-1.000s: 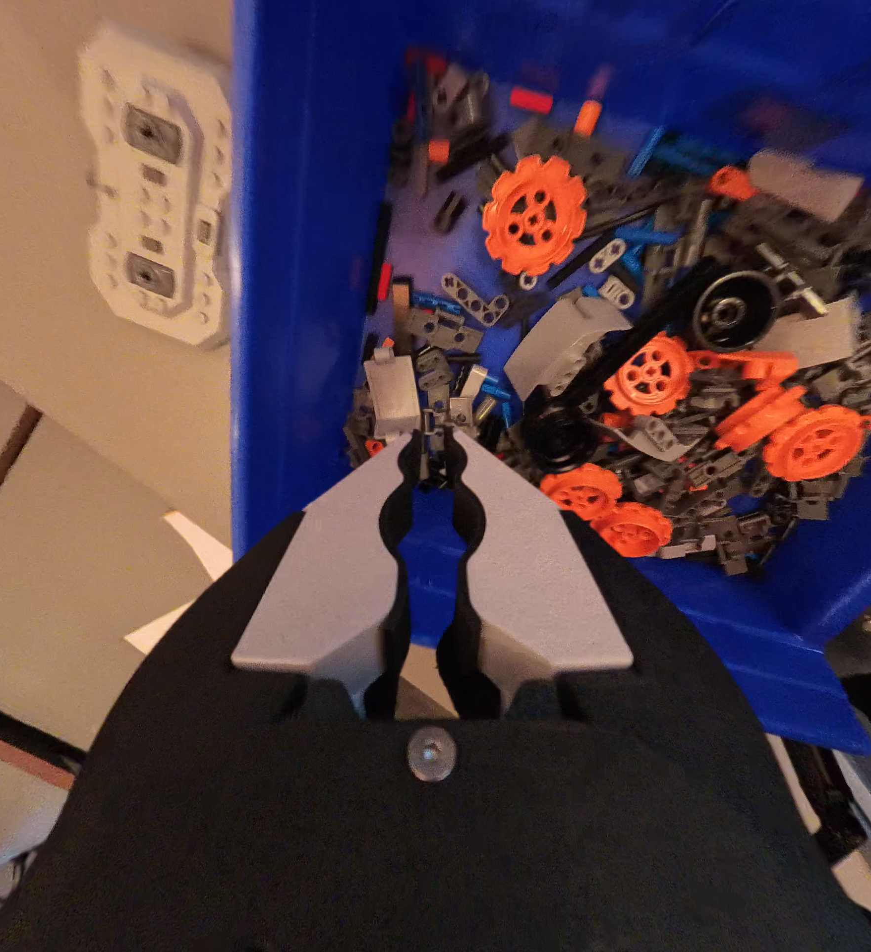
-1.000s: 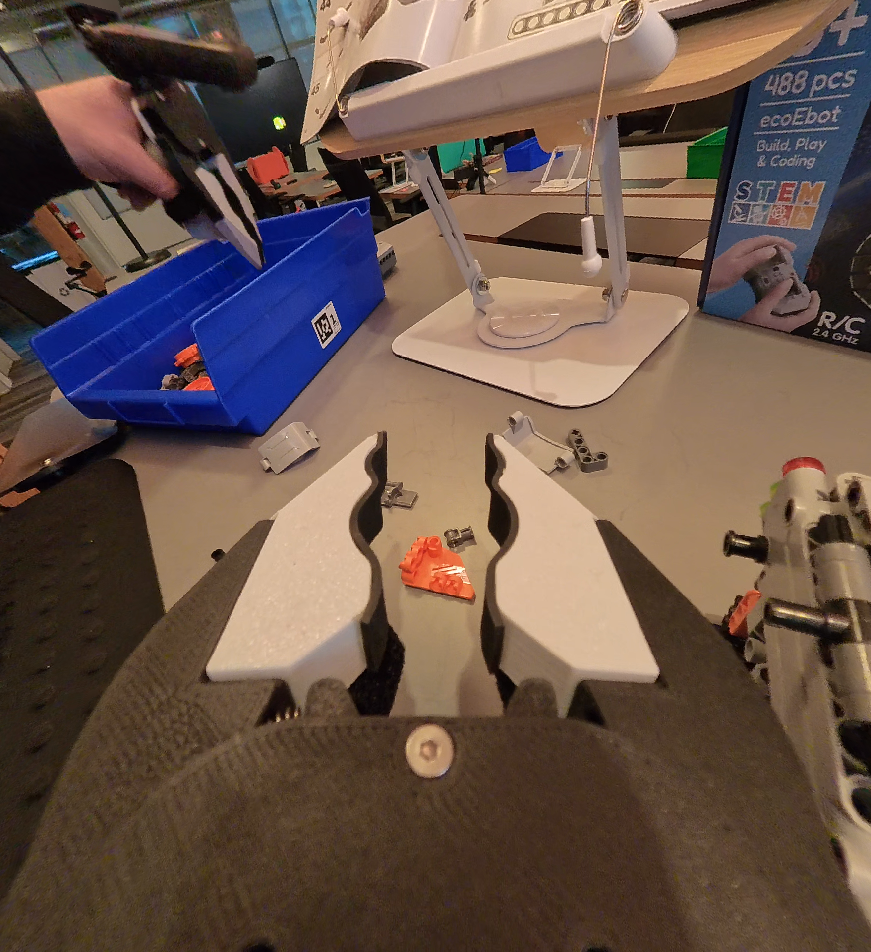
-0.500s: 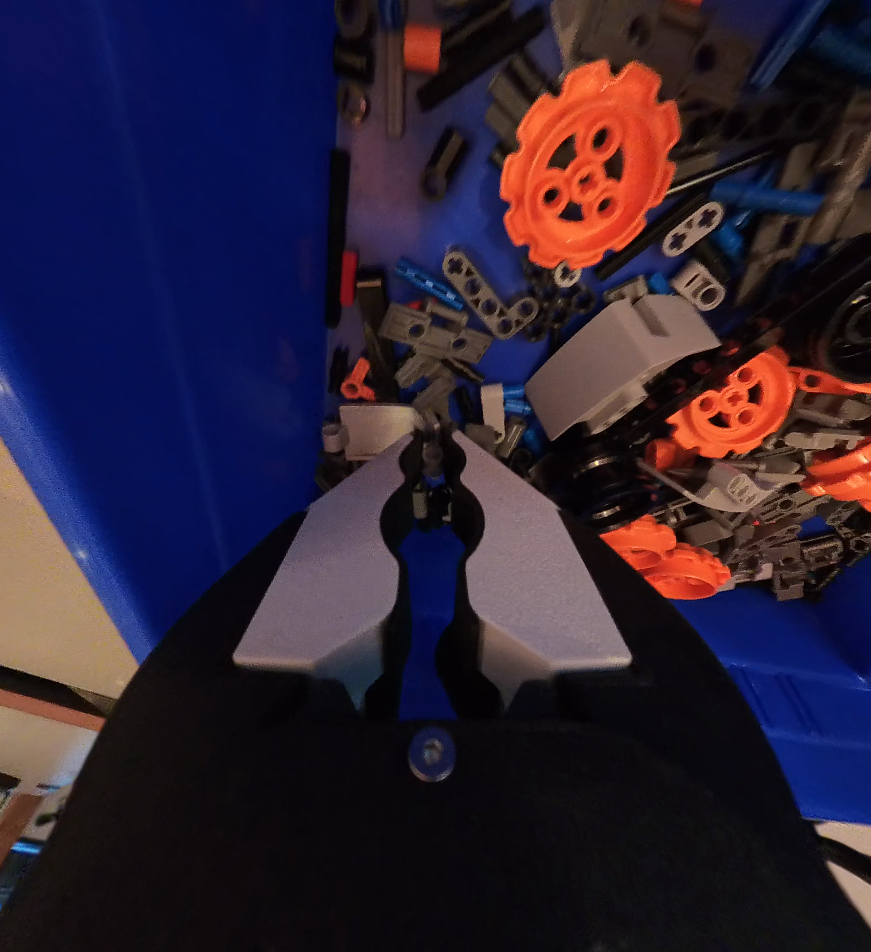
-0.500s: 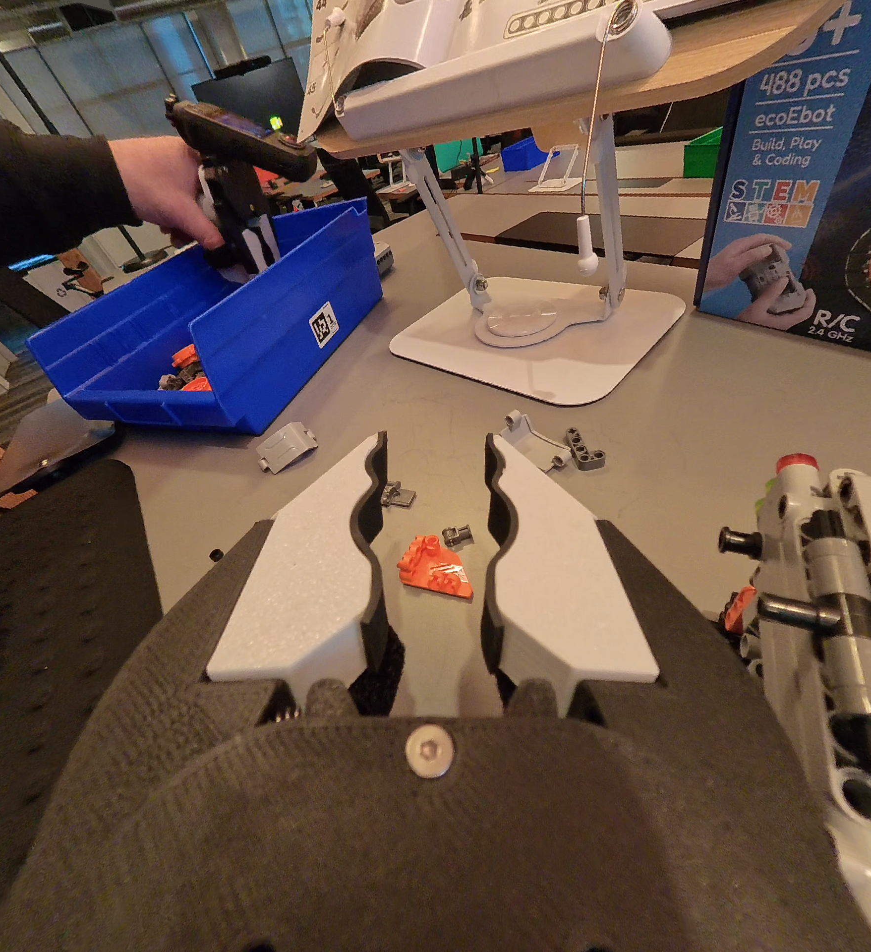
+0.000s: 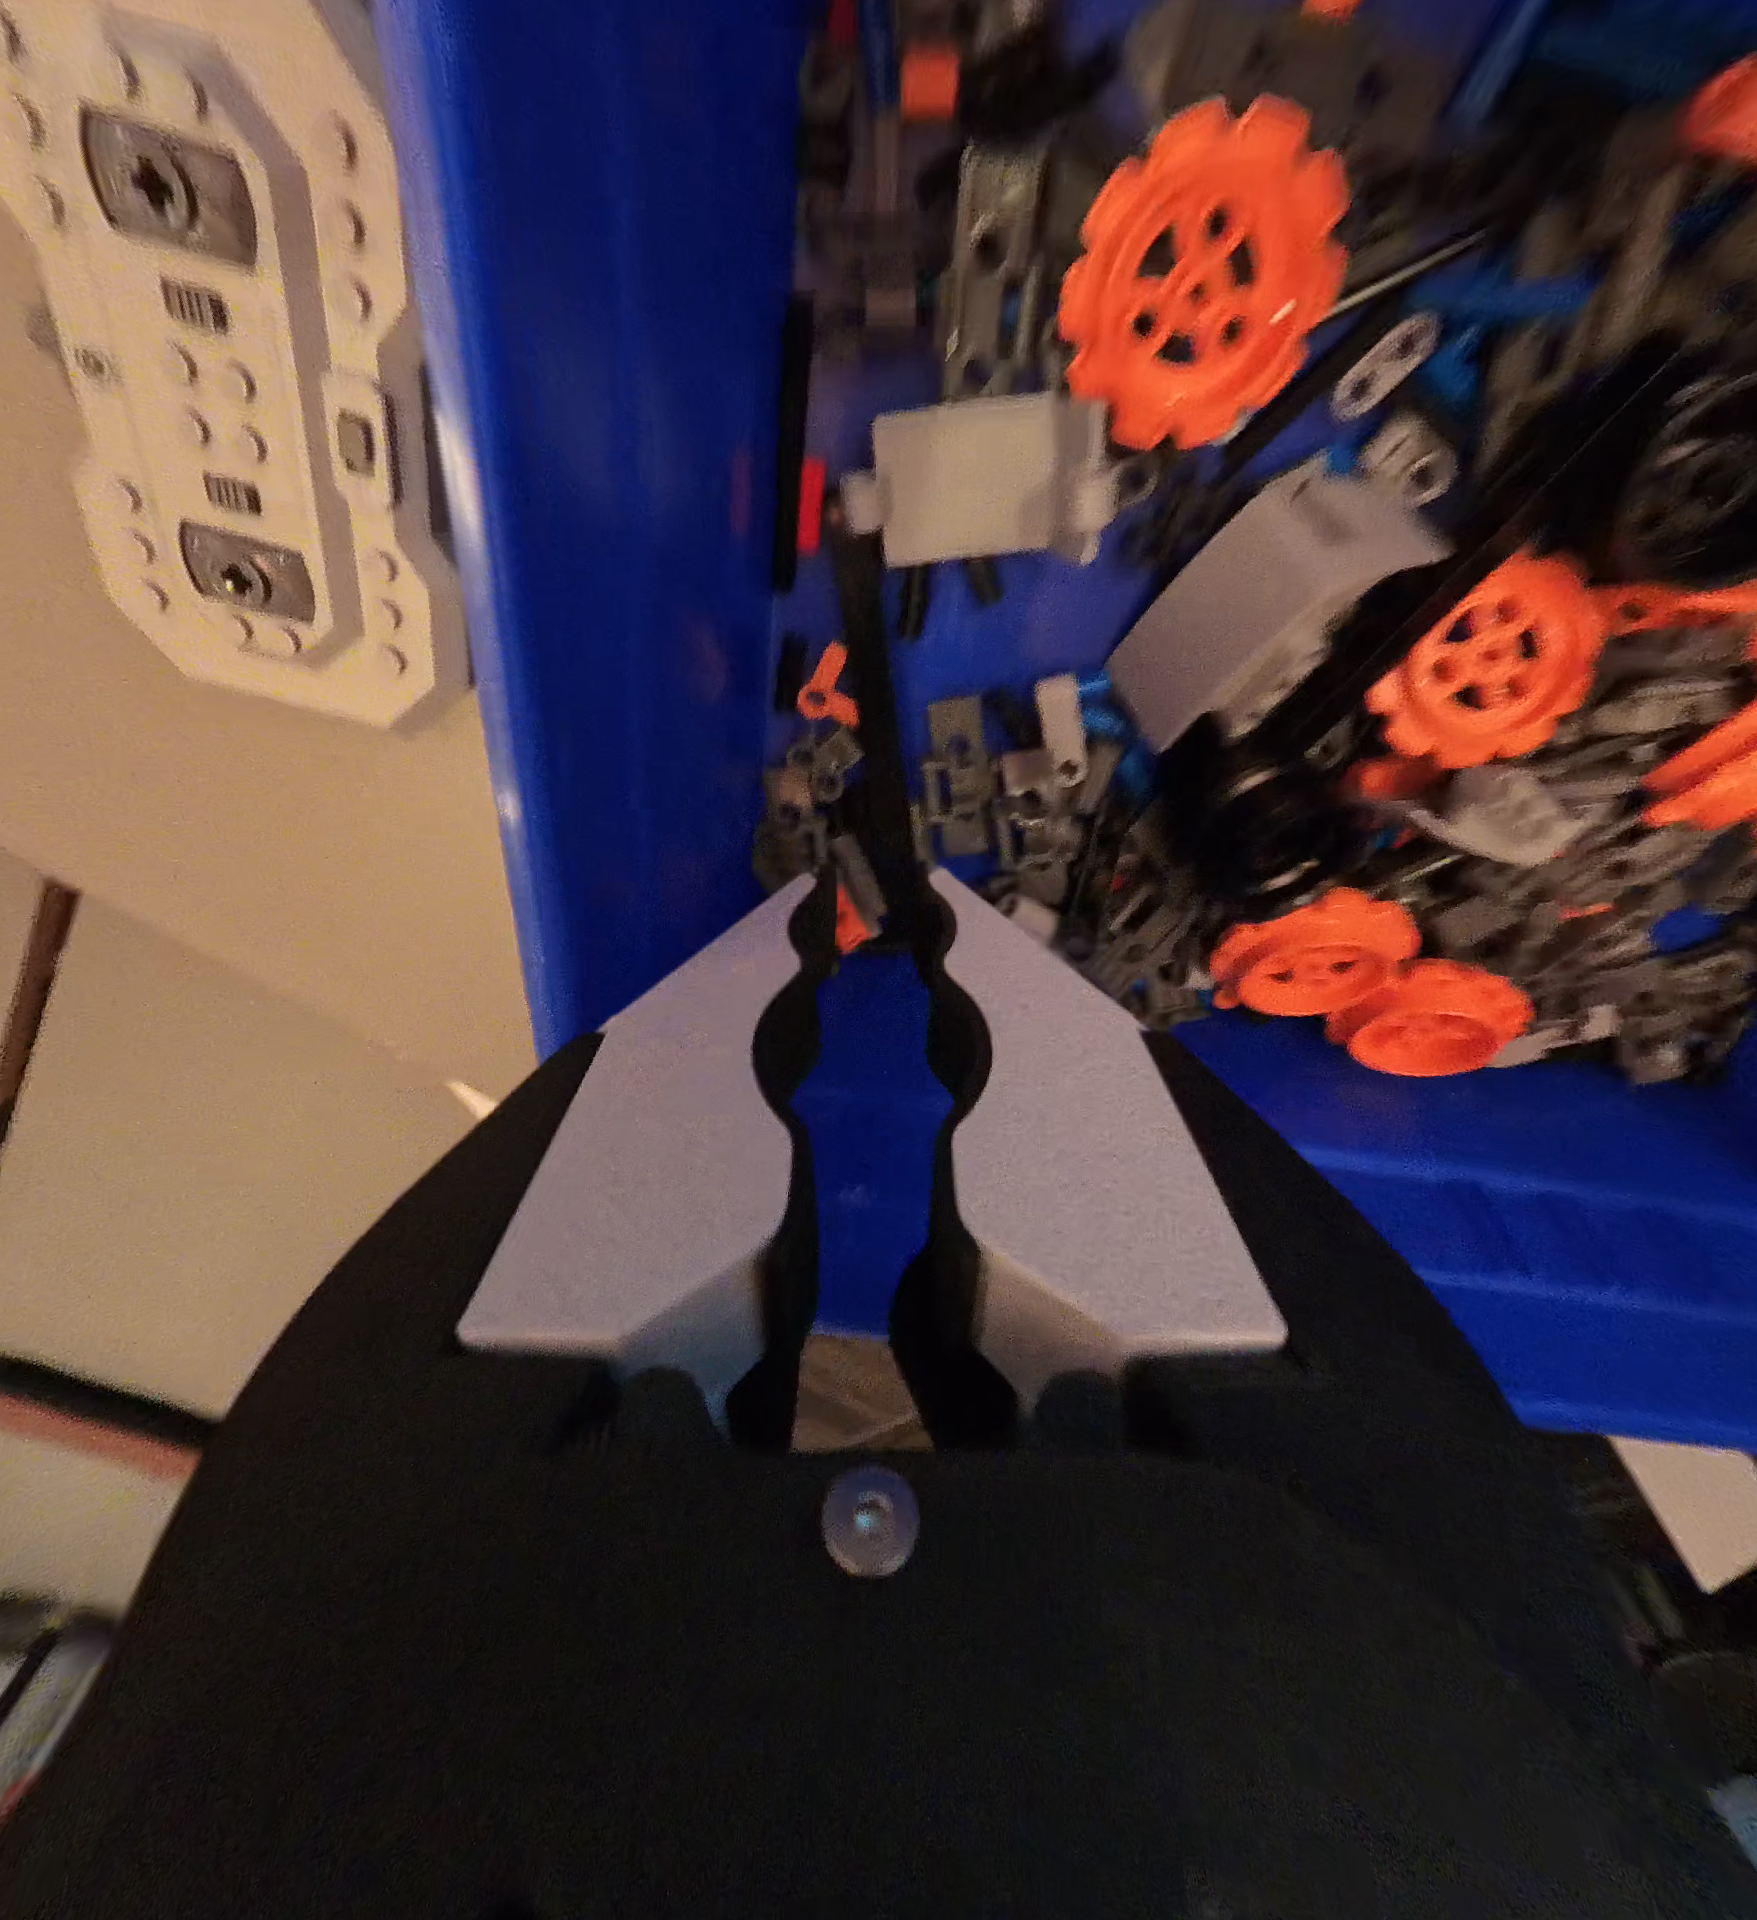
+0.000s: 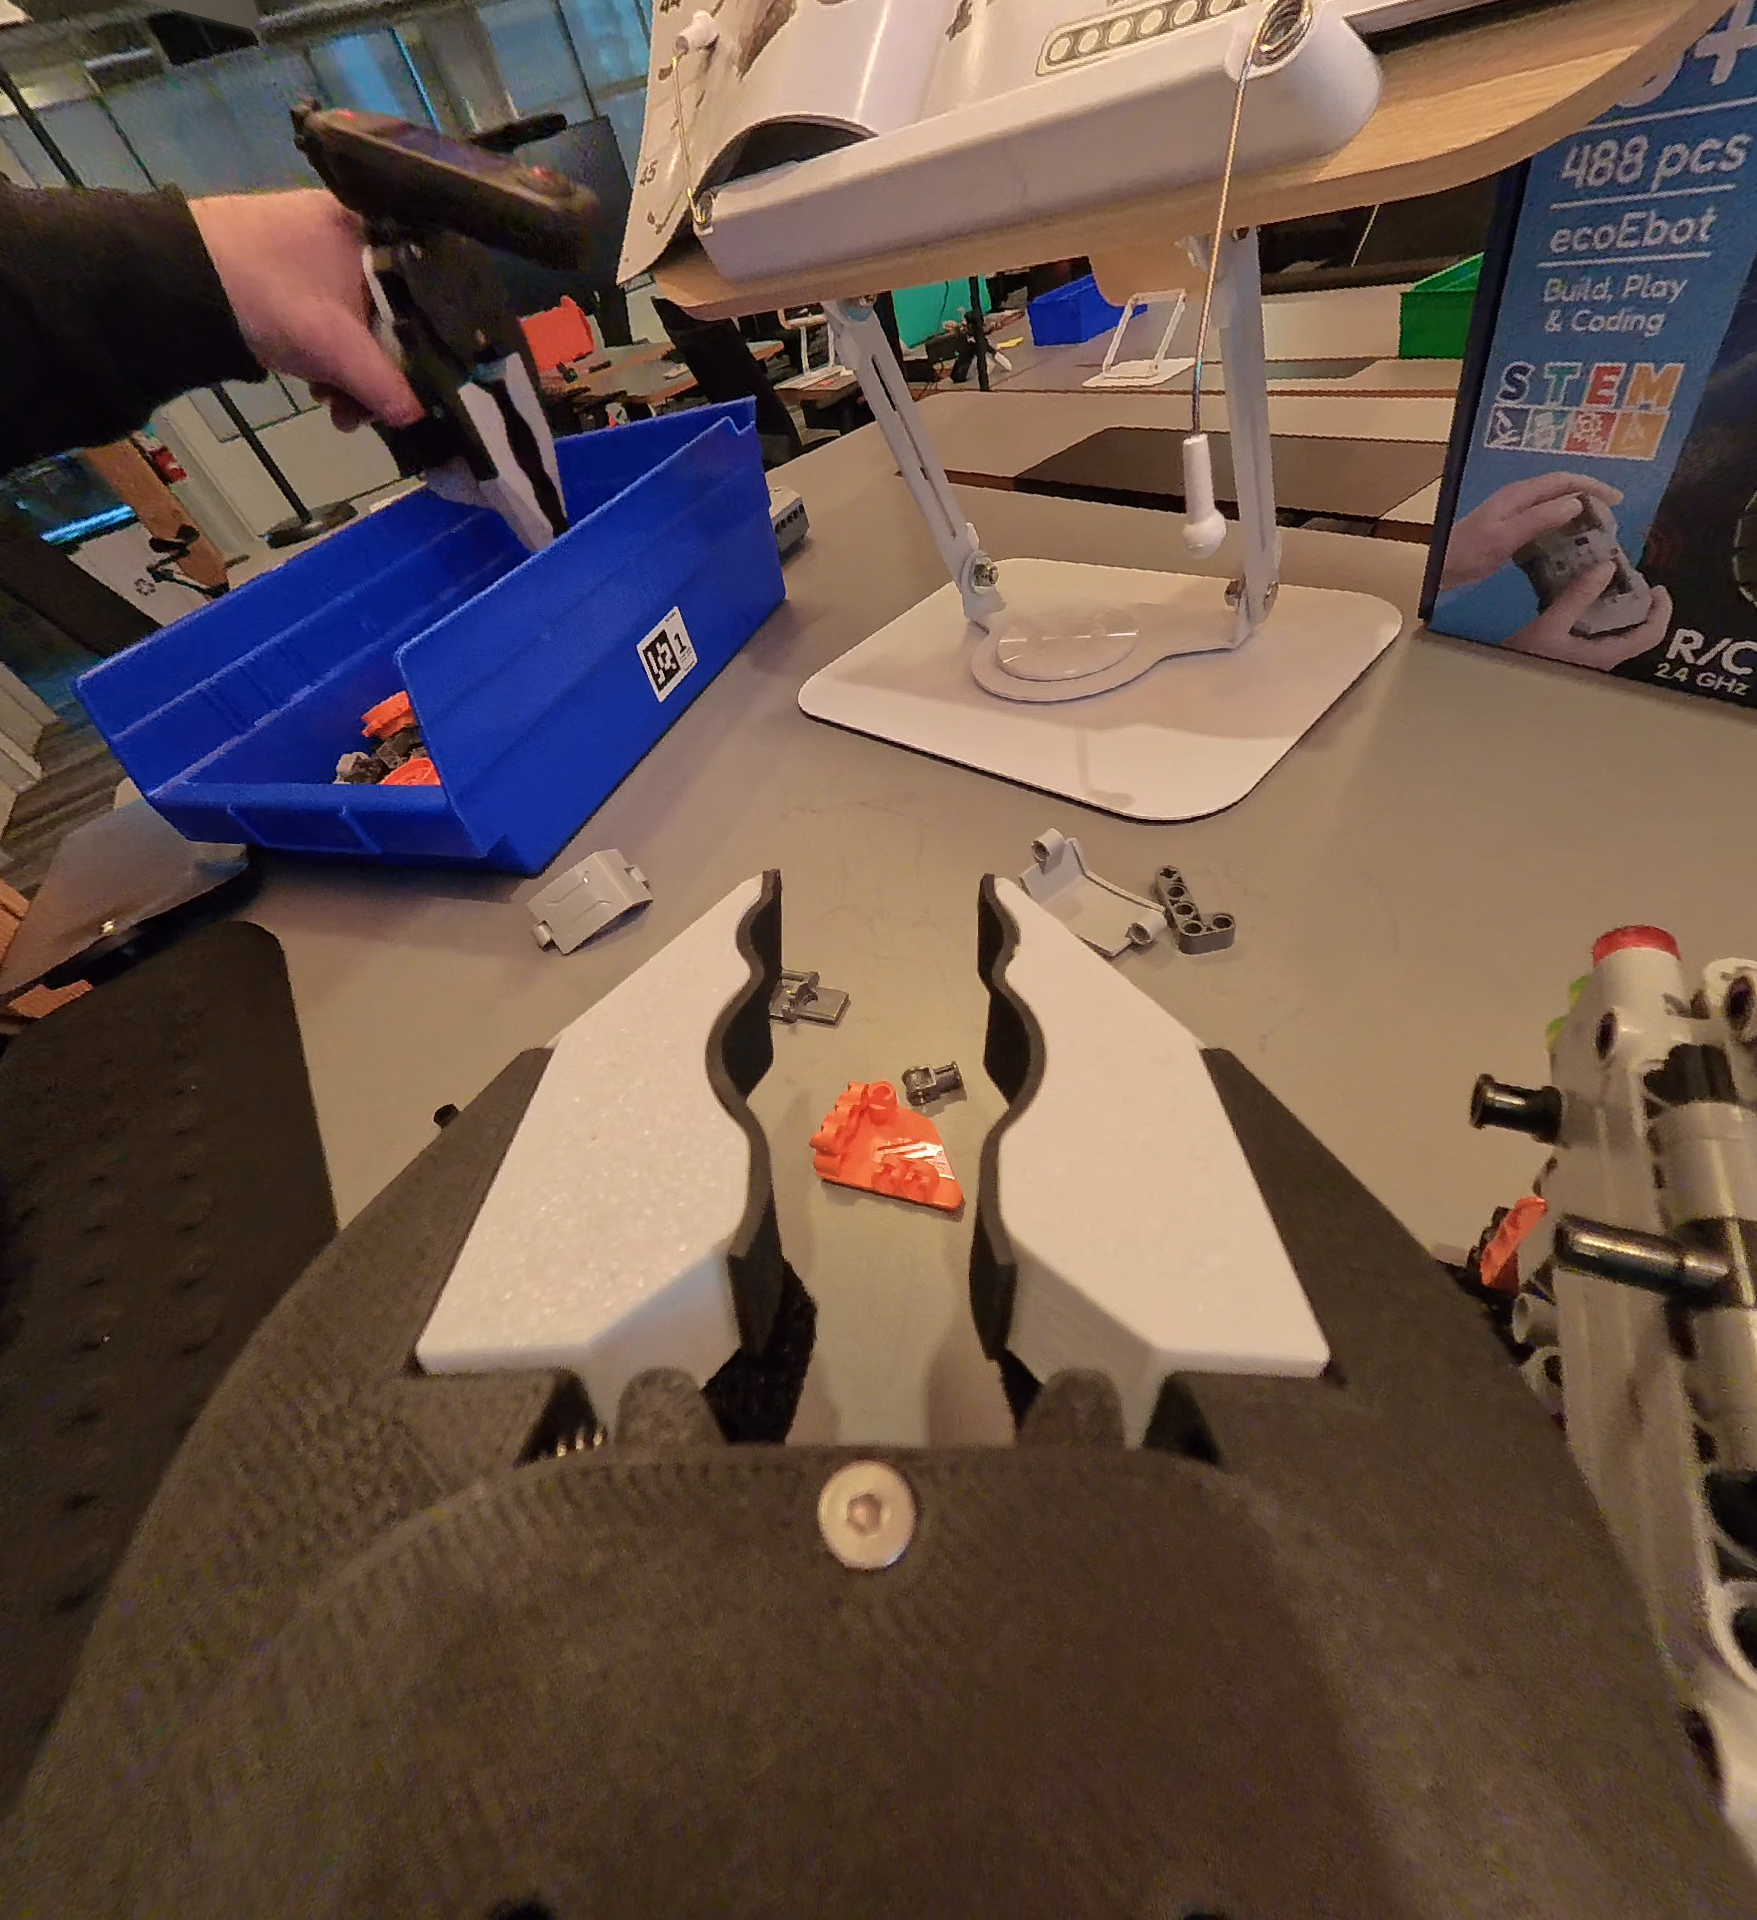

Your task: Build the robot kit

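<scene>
Left wrist view: left gripper (image 5: pixel 874 894) over blue bin (image 5: pixel 583 520), fingers nearly together, clamped on a thin black rod (image 5: pixel 869 717) carrying a grey panel (image 5: pixel 978 488); orange gears (image 5: pixel 1201 270) lay loose beneath. Step judged: lifting a part out.

Right wrist view: right gripper (image 6: pixel 879 914) spread apart, empty, above an orange piece (image 6: pixel 889 1148) on the grey table (image 6: pixel 1373 883); partly built model (image 6: pixel 1684 1247) just beside.

Ahead of the left gripper (image 5: pixel 874 904), a blue bin (image 5: pixel 593 416) holds orange gears (image 5: pixel 1201 270) among grey and black pieces (image 5: pixel 1269 831); between the right gripper's (image 6: pixel 879 904) grey fingers lies an orange piece (image 6: pixel 889 1148).
</scene>
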### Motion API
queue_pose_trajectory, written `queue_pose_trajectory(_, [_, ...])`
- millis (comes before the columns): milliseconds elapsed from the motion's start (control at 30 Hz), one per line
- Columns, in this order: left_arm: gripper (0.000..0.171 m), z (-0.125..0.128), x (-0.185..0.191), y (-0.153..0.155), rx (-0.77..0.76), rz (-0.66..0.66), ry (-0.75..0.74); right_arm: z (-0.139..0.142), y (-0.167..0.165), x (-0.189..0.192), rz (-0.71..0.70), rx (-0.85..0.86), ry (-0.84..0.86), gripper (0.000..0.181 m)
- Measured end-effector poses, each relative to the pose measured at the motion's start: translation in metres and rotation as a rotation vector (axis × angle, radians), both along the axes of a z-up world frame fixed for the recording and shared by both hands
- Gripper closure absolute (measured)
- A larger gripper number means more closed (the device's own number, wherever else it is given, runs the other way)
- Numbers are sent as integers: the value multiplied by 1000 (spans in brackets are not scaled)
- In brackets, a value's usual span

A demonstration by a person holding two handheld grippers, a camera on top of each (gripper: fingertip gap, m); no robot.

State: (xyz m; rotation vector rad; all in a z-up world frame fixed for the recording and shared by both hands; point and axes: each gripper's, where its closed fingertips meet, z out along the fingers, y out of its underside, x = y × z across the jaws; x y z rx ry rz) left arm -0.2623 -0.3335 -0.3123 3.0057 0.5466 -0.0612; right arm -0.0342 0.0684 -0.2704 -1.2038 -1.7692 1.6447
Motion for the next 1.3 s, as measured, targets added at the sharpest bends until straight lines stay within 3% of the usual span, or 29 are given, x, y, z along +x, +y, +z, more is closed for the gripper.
queue_pose_trajectory(167, [164, -22, 7, -24, -182, -20, -13, 1, 0, 1, -2, 0, 5, 146])
queue_pose_trajectory(333, [168, -35, 4, -26, -227, -12, 2, 2, 1, 1, -5, -1, 11, 146])
queue_pose_trajectory(867, [162, -38, 11, -17, -95, -47, -56, 4, 2, 2, -7, -6, 19, 146])
queue_pose_trajectory(1300, [171, -37, 12, -12, -20, -92, -18, 5, 2, 1, -9, -6, 20, 146])
